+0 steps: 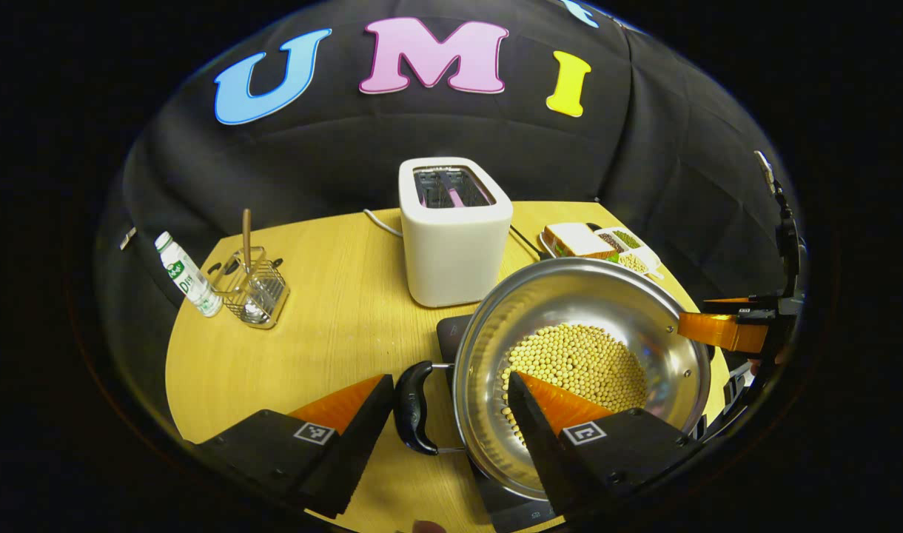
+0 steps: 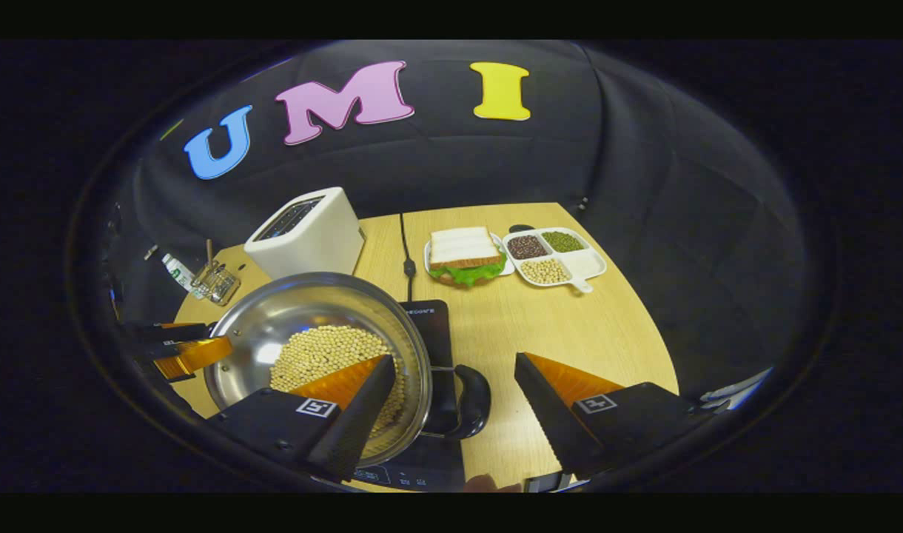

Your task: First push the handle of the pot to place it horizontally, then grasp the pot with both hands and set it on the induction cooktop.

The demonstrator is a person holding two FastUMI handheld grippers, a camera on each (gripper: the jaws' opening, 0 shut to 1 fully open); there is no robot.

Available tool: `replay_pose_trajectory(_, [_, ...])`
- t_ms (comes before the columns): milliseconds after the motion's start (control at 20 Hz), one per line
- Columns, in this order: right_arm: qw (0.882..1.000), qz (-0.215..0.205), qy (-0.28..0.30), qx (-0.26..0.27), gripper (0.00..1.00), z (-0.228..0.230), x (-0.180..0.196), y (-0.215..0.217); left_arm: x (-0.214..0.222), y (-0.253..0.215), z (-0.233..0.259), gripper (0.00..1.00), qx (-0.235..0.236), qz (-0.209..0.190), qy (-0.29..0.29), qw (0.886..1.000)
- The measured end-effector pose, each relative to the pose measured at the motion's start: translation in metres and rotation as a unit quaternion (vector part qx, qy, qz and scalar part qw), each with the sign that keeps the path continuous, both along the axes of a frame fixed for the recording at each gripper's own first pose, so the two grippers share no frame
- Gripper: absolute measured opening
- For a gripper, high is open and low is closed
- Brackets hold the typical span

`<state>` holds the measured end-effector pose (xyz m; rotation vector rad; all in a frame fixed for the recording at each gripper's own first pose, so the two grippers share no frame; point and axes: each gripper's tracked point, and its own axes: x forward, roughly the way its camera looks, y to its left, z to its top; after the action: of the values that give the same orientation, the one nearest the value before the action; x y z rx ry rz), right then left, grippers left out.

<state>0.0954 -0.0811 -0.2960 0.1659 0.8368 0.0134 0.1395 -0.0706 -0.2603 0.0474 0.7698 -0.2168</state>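
Note:
A steel pot (image 1: 570, 303) holding soybeans (image 1: 577, 359) rests over the black induction cooktop (image 1: 450, 332), near the table's front edge. My left gripper (image 1: 448, 379) is open and straddles the pot's black side handle (image 1: 413, 407), with one finger over the beans inside the rim and the other outside the handle. My right gripper (image 2: 454, 360) is open in the same way around the opposite handle (image 2: 470, 403) of the pot (image 2: 303, 311), above the cooktop (image 2: 431, 326). Each gripper shows across the pot in the other's view: the right gripper (image 1: 718, 318) and the left gripper (image 2: 189, 342).
A white toaster (image 1: 451, 229) stands just behind the pot, its cable (image 2: 405, 252) running back. A bottle (image 1: 189, 275) and a wire utensil holder (image 1: 255, 289) stand at the left. A sandwich plate (image 2: 466, 255) and a divided dish of beans (image 2: 555, 259) lie at the back right.

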Motion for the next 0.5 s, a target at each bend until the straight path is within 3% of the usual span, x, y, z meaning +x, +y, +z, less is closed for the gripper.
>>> replay_pose_trajectory(200, [0.997,0.0,-0.073,-0.009,1.0,0.05,-0.001,0.001,-0.01,0.001,0.044,0.95,-0.023,0.014,-0.052,0.998])
replay_pose_trajectory(250, [0.996,0.001,-0.09,-0.012,0.96,0.064,-0.003,0.001,-0.014,0.002,0.055,0.96,-0.027,0.017,-0.065,0.997])
replay_pose_trajectory(300, [0.994,0.003,-0.107,-0.012,1.0,0.08,-0.005,0.003,-0.018,0.005,0.064,0.96,-0.029,0.022,-0.078,0.996])
replay_pose_trajectory(500, [0.986,-0.002,-0.168,-0.008,1.0,0.137,-0.015,0.012,-0.033,0.012,0.109,0.95,-0.053,0.043,-0.136,0.988])
